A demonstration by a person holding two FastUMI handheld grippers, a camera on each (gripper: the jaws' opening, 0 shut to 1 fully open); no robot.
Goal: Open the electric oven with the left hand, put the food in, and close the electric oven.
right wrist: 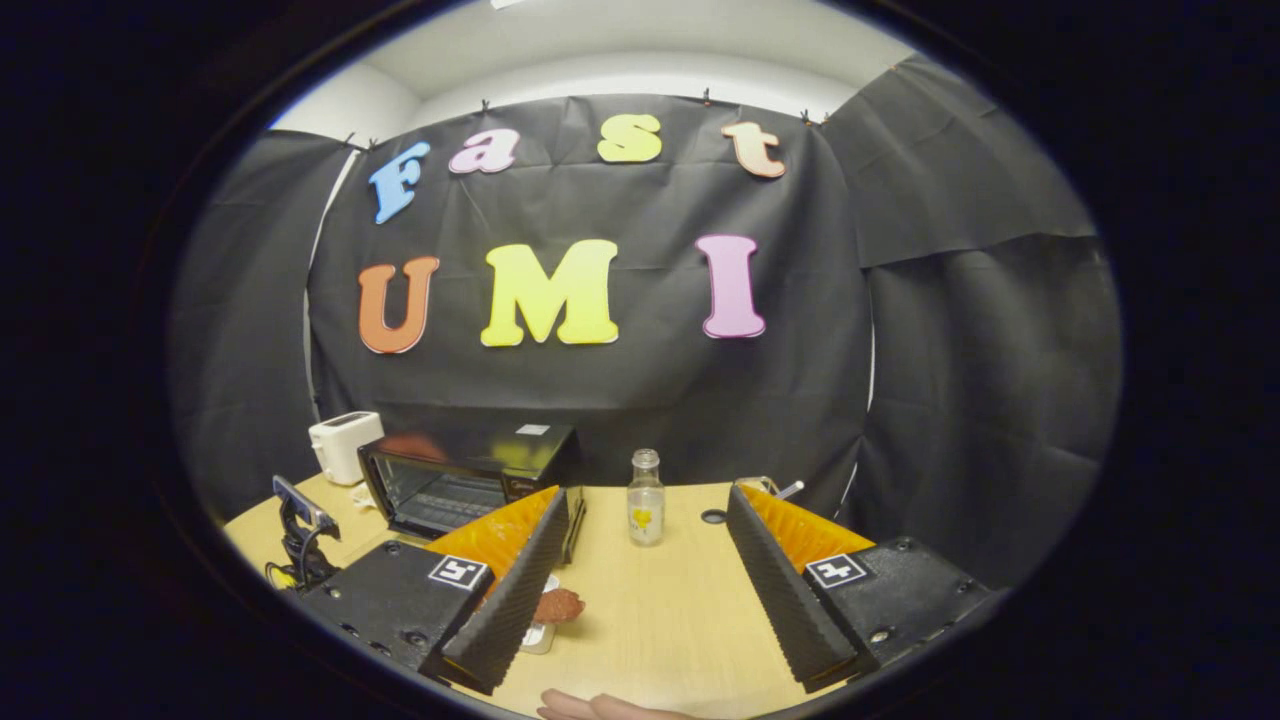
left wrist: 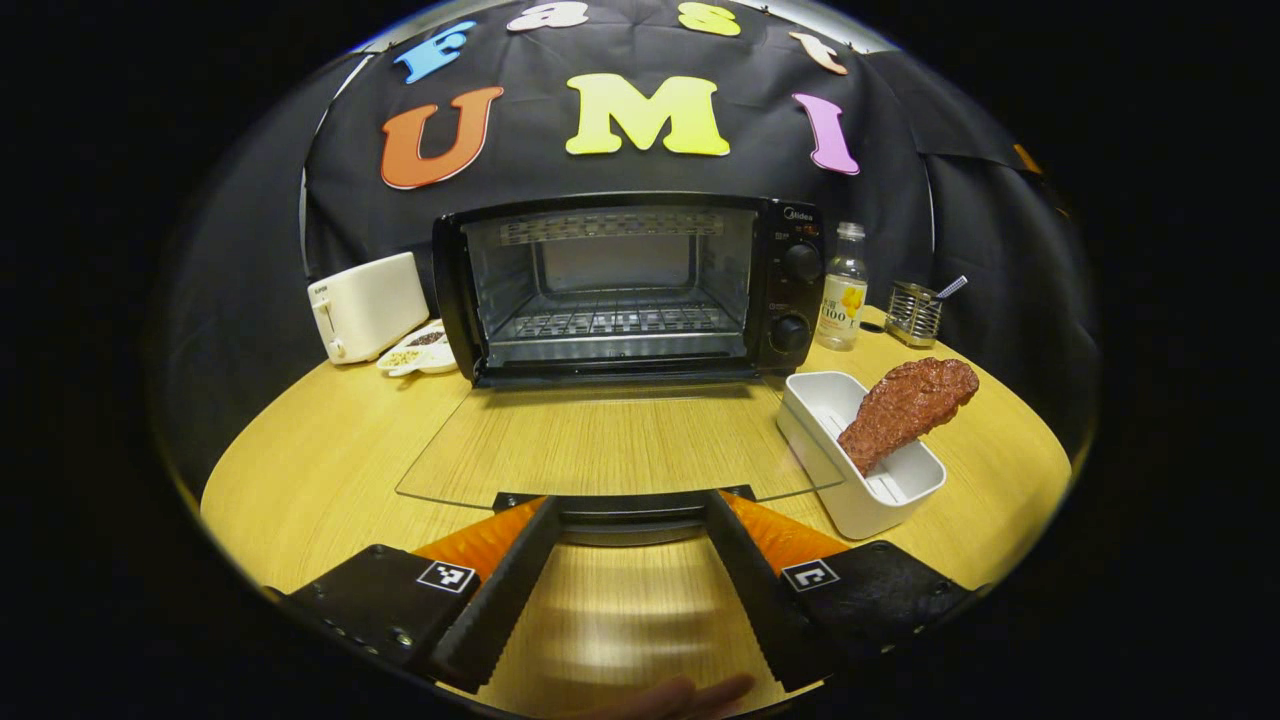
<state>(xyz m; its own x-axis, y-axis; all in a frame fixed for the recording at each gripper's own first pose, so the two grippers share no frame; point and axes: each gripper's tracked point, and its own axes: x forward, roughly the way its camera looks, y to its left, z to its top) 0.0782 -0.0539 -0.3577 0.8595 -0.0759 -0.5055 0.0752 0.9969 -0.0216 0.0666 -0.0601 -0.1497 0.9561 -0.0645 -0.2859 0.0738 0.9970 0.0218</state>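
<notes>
The electric oven stands at 12 o'clock in the left gripper view, its glass door folded flat. The food leans in a white tray at 3 o'clock. The left gripper and right gripper both gape wide, holding nothing.

Cloth-walled recording booth: oven and toaster on wooden table.

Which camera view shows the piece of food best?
The left gripper view: the food leans whole and close in the white container. In the right gripper view the food is small, partly behind the right gripper's finger.
</notes>
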